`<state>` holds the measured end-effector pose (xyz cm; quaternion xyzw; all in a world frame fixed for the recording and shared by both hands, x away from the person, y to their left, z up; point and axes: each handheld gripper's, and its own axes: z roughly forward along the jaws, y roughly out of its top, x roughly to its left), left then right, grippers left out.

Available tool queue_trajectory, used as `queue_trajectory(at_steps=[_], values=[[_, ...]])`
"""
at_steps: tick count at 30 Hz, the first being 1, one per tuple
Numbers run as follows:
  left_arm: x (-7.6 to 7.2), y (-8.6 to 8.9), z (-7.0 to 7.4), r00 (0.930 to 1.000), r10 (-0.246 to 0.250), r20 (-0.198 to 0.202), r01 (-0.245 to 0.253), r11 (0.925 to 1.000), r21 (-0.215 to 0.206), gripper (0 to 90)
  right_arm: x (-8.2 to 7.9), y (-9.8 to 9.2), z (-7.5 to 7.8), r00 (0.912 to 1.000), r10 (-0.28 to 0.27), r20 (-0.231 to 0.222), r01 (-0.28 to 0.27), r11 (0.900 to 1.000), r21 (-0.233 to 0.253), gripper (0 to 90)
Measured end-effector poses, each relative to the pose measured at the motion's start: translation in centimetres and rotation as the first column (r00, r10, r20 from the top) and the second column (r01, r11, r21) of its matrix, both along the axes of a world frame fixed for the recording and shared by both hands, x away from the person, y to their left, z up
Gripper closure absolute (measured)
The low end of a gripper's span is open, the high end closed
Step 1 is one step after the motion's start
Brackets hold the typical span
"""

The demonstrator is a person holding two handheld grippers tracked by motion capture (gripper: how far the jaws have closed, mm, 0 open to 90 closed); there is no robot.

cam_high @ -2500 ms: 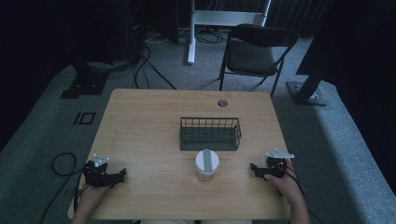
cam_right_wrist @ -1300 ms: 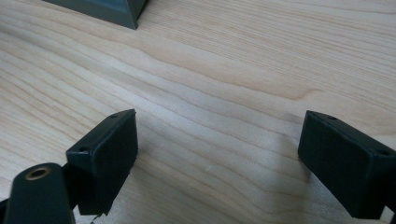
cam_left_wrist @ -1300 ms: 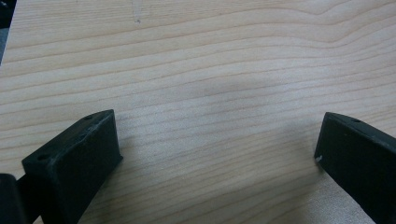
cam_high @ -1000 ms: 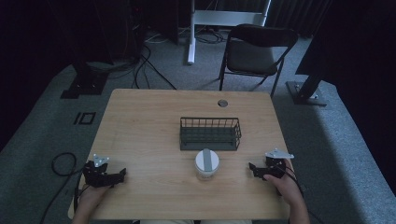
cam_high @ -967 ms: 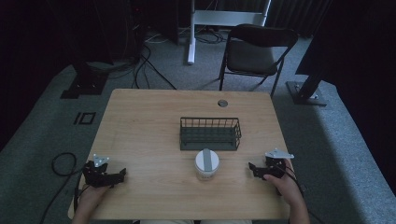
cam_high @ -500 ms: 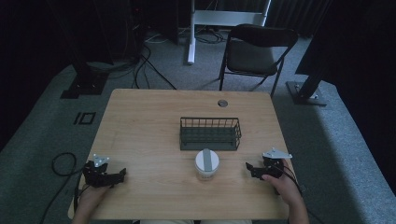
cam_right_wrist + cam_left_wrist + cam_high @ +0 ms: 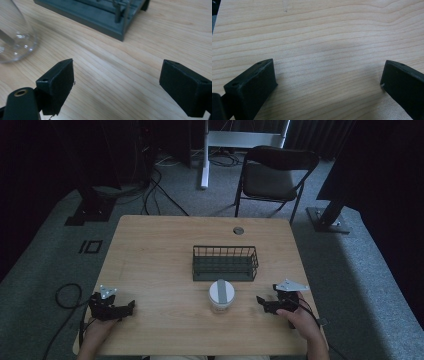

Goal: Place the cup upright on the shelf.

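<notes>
Pale matt wood-grain table — glossy clear glass jar, dark wire basket, matt black tongs.

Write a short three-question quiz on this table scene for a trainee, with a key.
1. True or false: the right claw is shut on the glass jar.
2. Which claw lies nearer the jar: A left, B right?
3. Fill in: behind the jar stands a dark wire ____.

Key: 1 false, its jaws stand wide apart with bare table between them; 2 B; 3 basket.
</notes>
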<state>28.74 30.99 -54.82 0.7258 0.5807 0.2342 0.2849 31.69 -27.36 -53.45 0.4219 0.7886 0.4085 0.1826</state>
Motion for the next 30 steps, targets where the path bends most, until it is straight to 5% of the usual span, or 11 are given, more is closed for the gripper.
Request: queue_trajectory(at_steps=[18,30], values=[[0.0,0.0,0.0,1.0000,0.000,0.000,0.000,1.0000,0.000,0.1,-0.8,2.6,0.6,0.9897,0.140,0.032,-0.141,0.989,0.038,12.0],[0.0,0.0,0.0,1.0000,0.000,0.000,0.000,1.0000,0.000,0.1,-1.5,4.8,0.6,0.9691,0.244,0.039,-0.246,0.968,0.053,12.0]])
